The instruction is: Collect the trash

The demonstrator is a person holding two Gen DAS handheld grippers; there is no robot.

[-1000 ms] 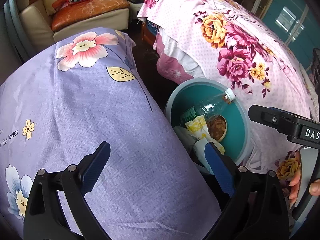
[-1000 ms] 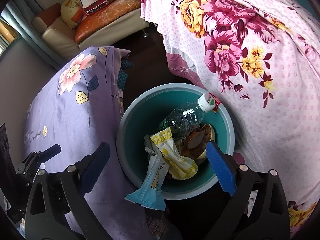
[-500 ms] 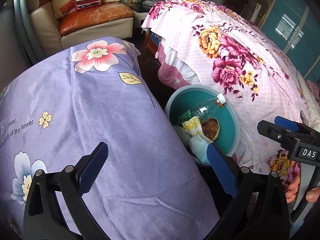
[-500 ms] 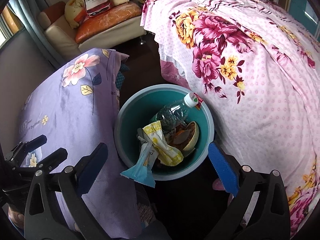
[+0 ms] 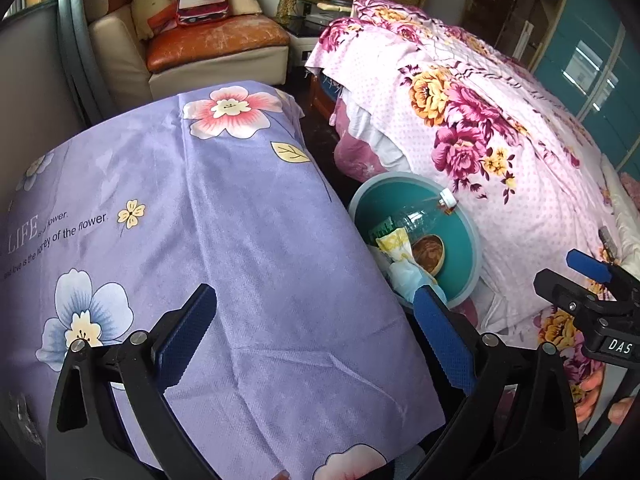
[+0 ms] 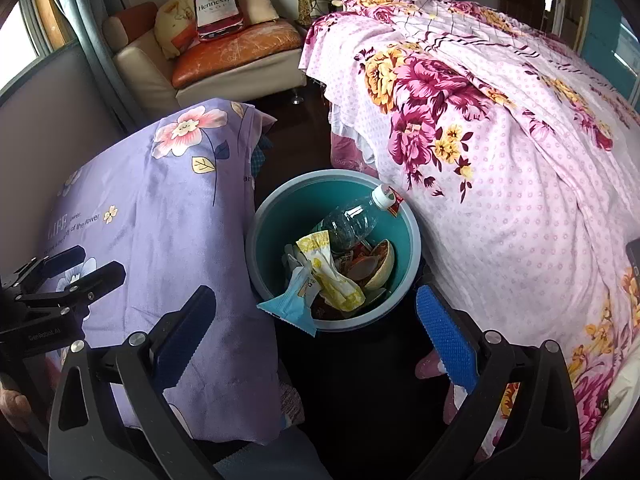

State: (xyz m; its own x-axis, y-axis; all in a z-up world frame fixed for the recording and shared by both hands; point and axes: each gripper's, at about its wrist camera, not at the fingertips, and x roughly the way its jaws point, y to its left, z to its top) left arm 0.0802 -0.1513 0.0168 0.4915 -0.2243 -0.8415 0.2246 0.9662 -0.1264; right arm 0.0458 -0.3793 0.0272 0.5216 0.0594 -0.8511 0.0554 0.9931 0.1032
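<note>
Your left gripper (image 5: 314,320) is spread wide with nothing between its blue pads, and it hangs over the purple cloth (image 5: 224,216) that drapes the bench. Your right gripper (image 6: 316,320) is likewise spread and empty, held above the dark floor just short of the bin (image 6: 412,236). From the left wrist view your right gripper shows at the far right edge, with your fingers (image 5: 592,392) wrapped round its handle.

The bin sits on the floor between the bench and the bed (image 6: 520,168), its rim touching the cloth's hanging edge on one side and close to the bed's pink floral cover on the other. The trash lies inside it: a clear bottle (image 6: 352,220) leaning with its white cap on the rim, a yellow wrapper (image 6: 328,268), a brown bowl (image 6: 380,266), and a blue wrapper (image 6: 294,304) that sticks out over the near rim.

Beyond the bench stands a sofa (image 6: 224,60) carrying cushions and a red bag.
</note>
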